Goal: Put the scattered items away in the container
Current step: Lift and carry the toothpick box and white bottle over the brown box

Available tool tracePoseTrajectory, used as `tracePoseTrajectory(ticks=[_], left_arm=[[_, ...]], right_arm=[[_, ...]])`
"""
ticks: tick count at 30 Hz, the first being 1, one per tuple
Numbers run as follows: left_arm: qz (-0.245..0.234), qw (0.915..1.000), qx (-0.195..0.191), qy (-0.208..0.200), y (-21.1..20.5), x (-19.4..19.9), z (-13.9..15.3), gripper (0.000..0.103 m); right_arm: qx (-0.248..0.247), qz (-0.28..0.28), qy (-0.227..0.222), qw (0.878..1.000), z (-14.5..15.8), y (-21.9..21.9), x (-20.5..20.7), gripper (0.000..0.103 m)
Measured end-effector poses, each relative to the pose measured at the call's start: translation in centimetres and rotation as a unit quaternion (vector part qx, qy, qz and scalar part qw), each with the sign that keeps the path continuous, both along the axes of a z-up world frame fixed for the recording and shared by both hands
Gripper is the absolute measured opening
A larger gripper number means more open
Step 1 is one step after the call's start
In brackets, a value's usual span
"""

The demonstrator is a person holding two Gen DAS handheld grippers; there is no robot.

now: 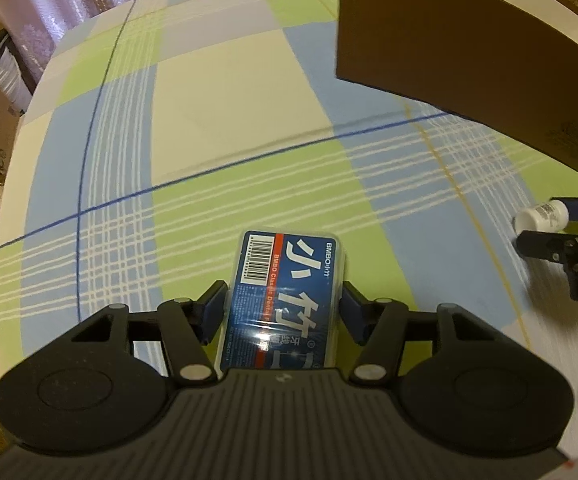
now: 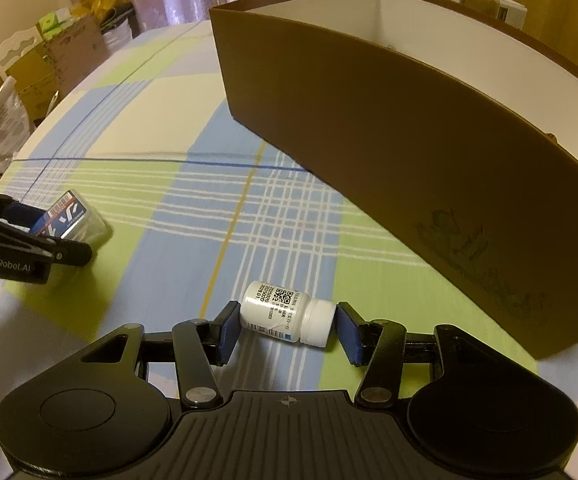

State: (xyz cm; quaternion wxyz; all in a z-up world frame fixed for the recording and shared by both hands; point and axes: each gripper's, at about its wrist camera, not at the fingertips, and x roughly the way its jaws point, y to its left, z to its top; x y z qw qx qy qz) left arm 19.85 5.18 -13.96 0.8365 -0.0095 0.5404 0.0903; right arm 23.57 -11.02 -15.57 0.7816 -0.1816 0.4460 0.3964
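- Left gripper (image 1: 283, 300): jaws clamped on floss box (image 1: 285, 292), flat sides; rigid, slick plastic.
- Right gripper (image 2: 287, 326): jaws pinching pill bottle (image 2: 287, 314) end-to-end above checked cloth (image 2: 169, 200); light, prone to roll.
- Brown container (image 2: 369, 140) just beyond, open-topped.

- Floss box (image 1: 285, 300): a flat clear plastic case with a blue label, a red stripe, white characters and a barcode. It sits between two blue pads, long axis pointing forward, apparently lifted off the cloth, though the view leaves that uncertain.
- Pill bottle (image 2: 287, 312): small and white, with a white cap and a printed label bearing a QR code, lying on its side, base and cap each against a pad.
- Container (image 2: 389, 152): a large open box, brown outside and white inside, standing upright just beyond the bottle.
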Motion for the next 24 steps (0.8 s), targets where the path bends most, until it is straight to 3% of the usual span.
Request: tracePoseTrajectory(ticks=[5, 11, 24], left_arm=[[-0.016, 0.9995, -0.024, -0.009, -1.3, -0.9, 0.7, 0.055], [-0.039, 0.997, -0.036, -0.057, -2.2, -1.0, 4.5, 0.055], [-0.134, 0.9793, -0.034, -0.148, -5.7, 5.4, 12.0, 0.055]], right_arm=[[0.009, 0.004, 0.011, 1.0, 0.7, -1.1, -0.2, 0.049], [0.033, 0.009, 0.01, 0.999, 3.1, -2.8, -0.2, 0.049], [0.095, 0.009, -0.039, 0.995, 10.6, -5.8, 3.7, 0.049]])
